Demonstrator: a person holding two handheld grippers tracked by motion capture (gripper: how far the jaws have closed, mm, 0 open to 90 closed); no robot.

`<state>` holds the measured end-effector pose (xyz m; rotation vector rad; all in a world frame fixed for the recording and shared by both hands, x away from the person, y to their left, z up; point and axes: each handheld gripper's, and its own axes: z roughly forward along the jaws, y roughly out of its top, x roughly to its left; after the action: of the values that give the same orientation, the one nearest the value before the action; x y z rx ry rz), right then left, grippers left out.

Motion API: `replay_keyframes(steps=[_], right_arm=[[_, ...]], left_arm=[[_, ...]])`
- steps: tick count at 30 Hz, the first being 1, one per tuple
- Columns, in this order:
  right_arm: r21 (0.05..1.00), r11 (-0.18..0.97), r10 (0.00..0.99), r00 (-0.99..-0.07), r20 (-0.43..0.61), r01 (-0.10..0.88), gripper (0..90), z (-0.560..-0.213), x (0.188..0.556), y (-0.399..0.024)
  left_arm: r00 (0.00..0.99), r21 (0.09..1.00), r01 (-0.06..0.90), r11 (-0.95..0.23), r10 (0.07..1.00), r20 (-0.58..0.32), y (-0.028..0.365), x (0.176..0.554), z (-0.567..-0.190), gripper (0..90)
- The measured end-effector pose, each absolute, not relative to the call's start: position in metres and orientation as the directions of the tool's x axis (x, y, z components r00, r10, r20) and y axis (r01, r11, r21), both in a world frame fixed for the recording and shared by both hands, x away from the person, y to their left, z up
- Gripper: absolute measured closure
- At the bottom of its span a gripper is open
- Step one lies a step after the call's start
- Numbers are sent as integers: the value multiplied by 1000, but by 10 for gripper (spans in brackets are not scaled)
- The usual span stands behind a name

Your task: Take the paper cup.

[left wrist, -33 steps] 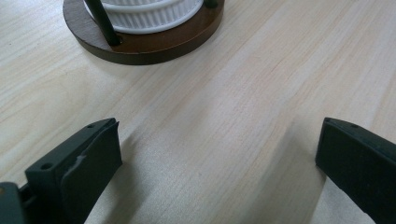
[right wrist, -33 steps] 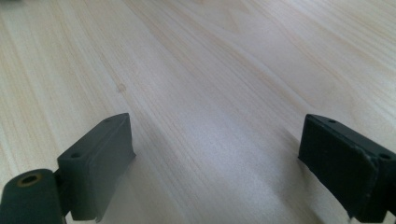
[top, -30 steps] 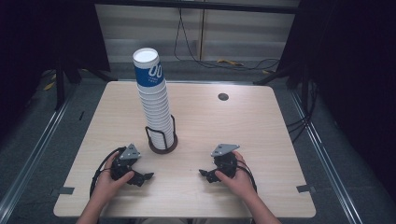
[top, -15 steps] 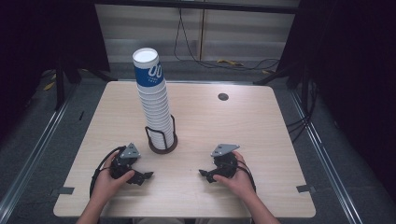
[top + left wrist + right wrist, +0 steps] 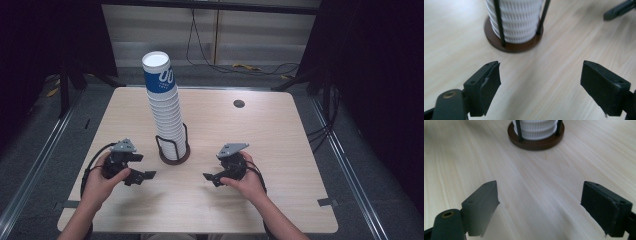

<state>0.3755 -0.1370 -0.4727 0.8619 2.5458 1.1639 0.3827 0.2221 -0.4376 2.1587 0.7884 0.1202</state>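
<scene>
Cup stack (image 5: 165, 110), top cup marked "00"

The high view looks forward and down from above the person's side of the table (image 5: 280, 150), far enough back to take in the whole top and some floor beyond it. The left gripper view sits low and close to the wood, looking along its own two jaws toward the cup stack (image 5: 516, 20) in its round holder (image 5: 512, 46), which stands just ahead. The right gripper view also rides low, facing the same holder (image 5: 536, 143) from a little farther off. All three views share the foot of the stack (image 5: 167, 125) and the table around it
</scene>
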Motion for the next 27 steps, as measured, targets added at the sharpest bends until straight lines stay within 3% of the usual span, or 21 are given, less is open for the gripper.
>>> replay_keyframes(steps=[8,27], right_arm=[[759,514,567,-822,47,399,135,-453,389,-119],[784,503,533,-844,49,363,135,-416,403,-104]], left_arm=[[814,748,474,-464,556,-171,226,398,-388,159],[820,768,455,-451,549,-163,217,418,-318,161]])
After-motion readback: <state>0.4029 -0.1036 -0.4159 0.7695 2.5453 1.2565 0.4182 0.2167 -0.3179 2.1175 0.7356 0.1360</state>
